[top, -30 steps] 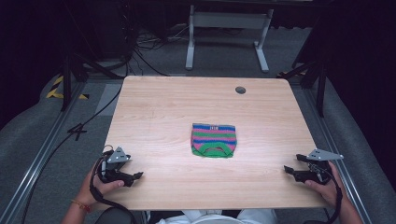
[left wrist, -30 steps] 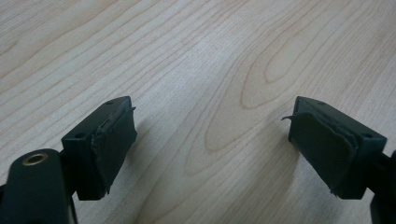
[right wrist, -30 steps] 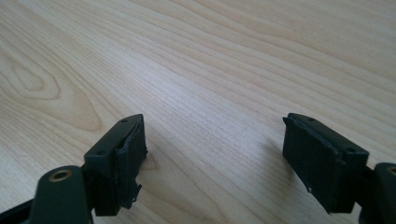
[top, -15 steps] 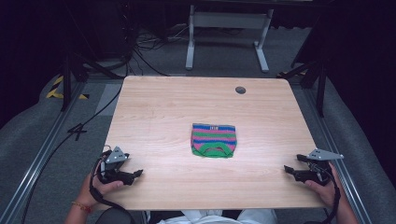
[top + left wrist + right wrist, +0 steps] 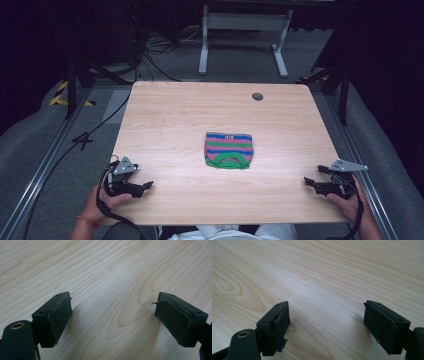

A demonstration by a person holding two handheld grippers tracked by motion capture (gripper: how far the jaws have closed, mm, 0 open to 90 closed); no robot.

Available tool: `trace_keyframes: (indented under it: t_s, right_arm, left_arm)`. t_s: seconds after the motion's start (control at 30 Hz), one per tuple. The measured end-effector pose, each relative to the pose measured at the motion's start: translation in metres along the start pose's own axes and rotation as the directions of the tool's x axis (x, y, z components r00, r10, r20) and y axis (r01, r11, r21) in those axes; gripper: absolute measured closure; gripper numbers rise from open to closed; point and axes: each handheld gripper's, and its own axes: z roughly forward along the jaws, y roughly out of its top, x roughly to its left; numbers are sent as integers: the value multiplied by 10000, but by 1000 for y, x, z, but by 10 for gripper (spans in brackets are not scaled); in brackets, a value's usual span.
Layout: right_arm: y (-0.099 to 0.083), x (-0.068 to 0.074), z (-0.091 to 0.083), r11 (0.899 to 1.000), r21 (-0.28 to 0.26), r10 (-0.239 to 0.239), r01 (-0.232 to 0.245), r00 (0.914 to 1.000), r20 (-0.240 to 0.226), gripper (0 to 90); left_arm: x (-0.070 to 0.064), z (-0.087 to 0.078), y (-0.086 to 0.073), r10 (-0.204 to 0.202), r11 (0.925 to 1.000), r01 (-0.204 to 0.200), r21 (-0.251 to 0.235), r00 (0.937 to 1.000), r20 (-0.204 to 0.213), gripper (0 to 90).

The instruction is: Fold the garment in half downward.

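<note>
Cloth: small striped knit piece [image 5: 229,150], pink/green/blue, lying flat and folded-looking near the middle of the table [image 5: 175,115], a bit toward the person's side.
Left gripper: [image 5: 145,186] parked at the near left corner, well apart from the cloth. Jaws spread wide with just bare wood between them in the left gripper view [image 5: 111,322], so it's released, holding nothing.
Right gripper: [image 5: 307,181] same deal at the near right edge, jaws gaping [image 5: 325,325], nothing in them.
Step in hand: looks to me like the reach-in toward the cloth, neither tool is near it yet.
How I'd do it: come in low from both sides, go for the two near corners by the green band, pinch only the top layer's edge.
Watch out: knit's floppy, so grabbing mid-fabric will probably bunch it.
</note>
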Motion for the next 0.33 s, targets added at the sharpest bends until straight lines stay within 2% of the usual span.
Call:
trace_keyframes:
  t_s: [0.33]
  right_arm:
    - [0, 0, 0, 10000, -10, -6, 6, 10000, 8, 215]
  left_arm:
    - [0, 0, 0, -50, 10000, 50, 4, 10000, -65, 145]
